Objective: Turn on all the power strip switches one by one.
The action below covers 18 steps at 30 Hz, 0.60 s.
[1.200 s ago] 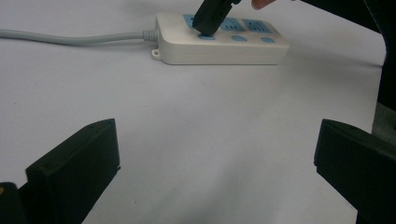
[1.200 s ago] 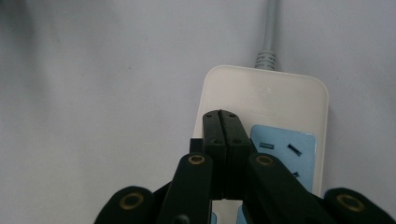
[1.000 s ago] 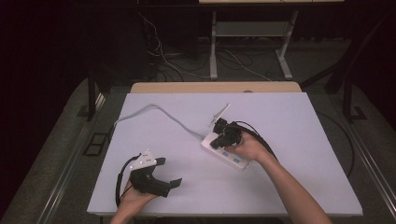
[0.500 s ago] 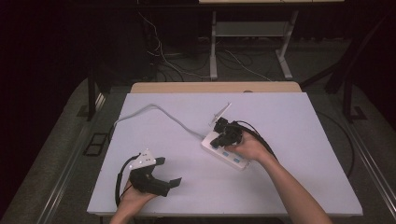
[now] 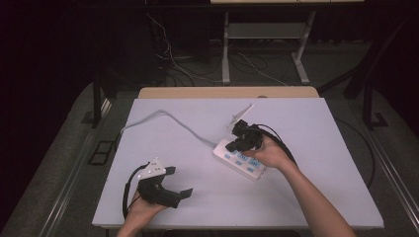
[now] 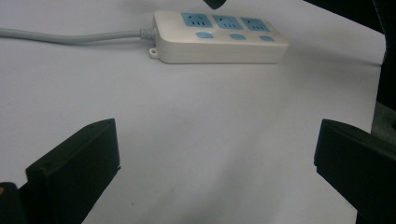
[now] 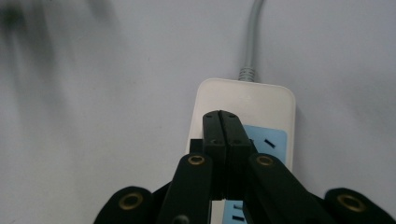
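A white power strip (image 5: 240, 159) with blue sockets and switches lies near the middle of the white table; its grey cord (image 5: 163, 116) runs off to the far left. My right gripper (image 5: 238, 143) is shut, jaws pressed together with nothing between them, tips down over the cord end of the power strip (image 7: 245, 105). In the right gripper view the closed tips of the right gripper (image 7: 222, 122) sit beside the first blue socket (image 7: 267, 138). My left gripper (image 5: 177, 184) rests at the front left, open wide. The left gripper view shows the power strip (image 6: 219, 37) well beyond its jaws.
The white table (image 5: 316, 192) ends in a wooden strip (image 5: 227, 92) at the back. Behind it stand table legs (image 5: 226, 47) and floor cables (image 5: 170, 64). A black cable (image 5: 281, 143) loops from the right gripper.
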Available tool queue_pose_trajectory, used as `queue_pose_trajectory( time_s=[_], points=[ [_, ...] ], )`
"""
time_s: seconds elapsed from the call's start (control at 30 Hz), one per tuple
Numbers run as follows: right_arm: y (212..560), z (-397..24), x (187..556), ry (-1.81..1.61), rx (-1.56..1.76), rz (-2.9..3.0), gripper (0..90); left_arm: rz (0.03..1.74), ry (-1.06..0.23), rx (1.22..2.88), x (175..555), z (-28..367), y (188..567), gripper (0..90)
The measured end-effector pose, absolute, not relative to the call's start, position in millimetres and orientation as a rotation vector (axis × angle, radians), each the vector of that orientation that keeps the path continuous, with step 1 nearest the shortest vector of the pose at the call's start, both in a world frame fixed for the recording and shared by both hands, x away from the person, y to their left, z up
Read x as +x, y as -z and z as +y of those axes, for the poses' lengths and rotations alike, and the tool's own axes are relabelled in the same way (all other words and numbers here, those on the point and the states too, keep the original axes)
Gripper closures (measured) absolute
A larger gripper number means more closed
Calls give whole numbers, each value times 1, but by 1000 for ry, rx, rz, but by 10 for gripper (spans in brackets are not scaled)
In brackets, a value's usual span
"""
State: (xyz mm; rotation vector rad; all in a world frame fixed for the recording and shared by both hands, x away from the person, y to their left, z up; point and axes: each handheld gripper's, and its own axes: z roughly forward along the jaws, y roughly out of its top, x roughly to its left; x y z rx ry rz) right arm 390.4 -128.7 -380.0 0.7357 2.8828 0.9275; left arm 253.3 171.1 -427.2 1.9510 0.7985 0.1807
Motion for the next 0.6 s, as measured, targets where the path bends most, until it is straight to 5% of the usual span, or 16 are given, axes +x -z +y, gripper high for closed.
queue_pose_trajectory(
  time_s=[0.33,0.6],
  points=[
    [364,-150,386,-1004,776,2823,899,796,-180,1951,253,170,427,0],
    [359,-169,379,-1066,870,2789,603,797,-176,1956,253,169,428,0]
  ],
)
